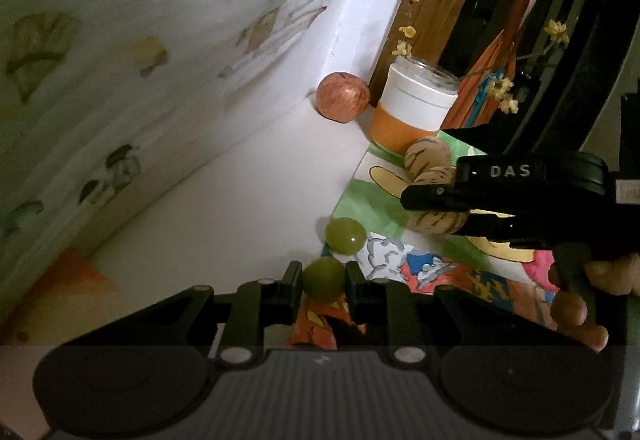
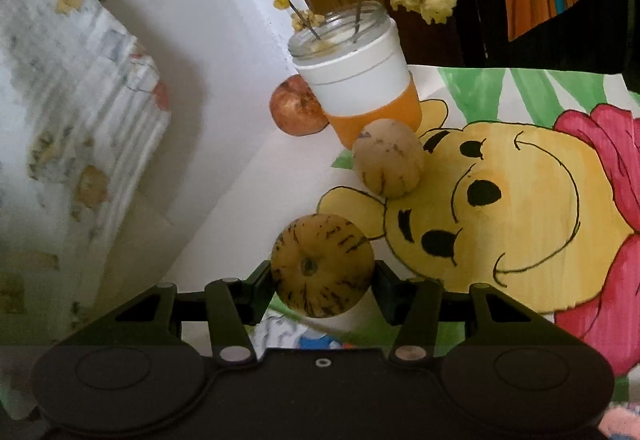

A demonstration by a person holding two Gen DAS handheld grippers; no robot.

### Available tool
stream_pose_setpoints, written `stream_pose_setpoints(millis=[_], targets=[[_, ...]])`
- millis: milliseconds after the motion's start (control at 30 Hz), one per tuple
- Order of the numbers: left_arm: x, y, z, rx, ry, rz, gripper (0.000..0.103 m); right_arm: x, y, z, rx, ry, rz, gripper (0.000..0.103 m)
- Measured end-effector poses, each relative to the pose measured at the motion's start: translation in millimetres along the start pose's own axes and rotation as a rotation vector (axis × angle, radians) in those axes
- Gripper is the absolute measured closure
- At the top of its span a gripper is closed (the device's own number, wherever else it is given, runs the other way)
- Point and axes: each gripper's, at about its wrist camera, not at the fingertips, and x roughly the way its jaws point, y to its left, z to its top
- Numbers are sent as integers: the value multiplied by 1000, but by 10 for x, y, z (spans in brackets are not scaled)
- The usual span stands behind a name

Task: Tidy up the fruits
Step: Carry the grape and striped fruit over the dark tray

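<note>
- Left gripper (image 1: pixel 323 280), nearest in the left wrist view: fingers clamped on a green grape (image 1: pixel 324 279), one pad on each flank. The grape sits squarely between the tips, over the near left edge of the cartoon drawing (image 1: pixel 432 272) that covers part of the white table (image 1: pixel 224 192).
- Just beyond it, a second green grape (image 1: pixel 345 236) lies loose at the drawing's left edge, straight ahead of the left fingers and apart from the held one. Judged: the left hand is the nearer one for it.
- Right gripper (image 2: pixel 323 276), nearest in the right wrist view: fingers closed on a striped pepino melon (image 2: pixel 322 266), stem scar facing the camera, so its long axis runs roughly along the gripper's line. It seems raised off the drawing; a shadow falls beneath it.
- From the left wrist view the right gripper (image 1: pixel 444 218) reaches in from the right edge, fingers pointing left, with the person's hand (image 1: pixel 592 292) behind it.
- Middle distance: a second striped pepino melon (image 2: pixel 388 159) rests on the drawing near its far left corner, ahead and slightly right of the right fingers. It is nearly touching the jar.
- Further: a glass jar (image 2: pixel 360 80) with a white and orange sleeve, holding dried yellow sprigs.
- Farthest: a reddish apple (image 1: pixel 343 97) on the bare table, left of the jar, against the wall (image 1: pixel 360 20).
- Judged: both hands are loaded; no bowl or tray for the fruit is visible, so the set-down spot cannot be told.
</note>
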Motion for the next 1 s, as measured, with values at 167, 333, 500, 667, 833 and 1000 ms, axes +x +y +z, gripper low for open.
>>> stream_pose_setpoints(millis=[167, 333, 500, 667, 833, 1000], targets=[[-227, 10, -19, -23, -19, -41, 78, -293, 52, -50, 22, -15, 37, 49], [-477, -4, -57, -26, -36, -69, 78, -681, 167, -141, 12, -38, 44, 49], [-829, -17, -147, -15, -61, -116, 78, -1152, 289, -308, 2, -69, 52, 49], [-1149, -109, -261, -2, -68, -156, 78, -1607, 391, -557, -3, -87, 59, 49], [-1485, -248, -414, 24, -74, -190, 78, -2024, 424, -837, 13, -104, 62, 49], [-1796, -376, -584, 57, -85, -222, 78, -2422, 415, -1142, 16, -126, 51, 49]])
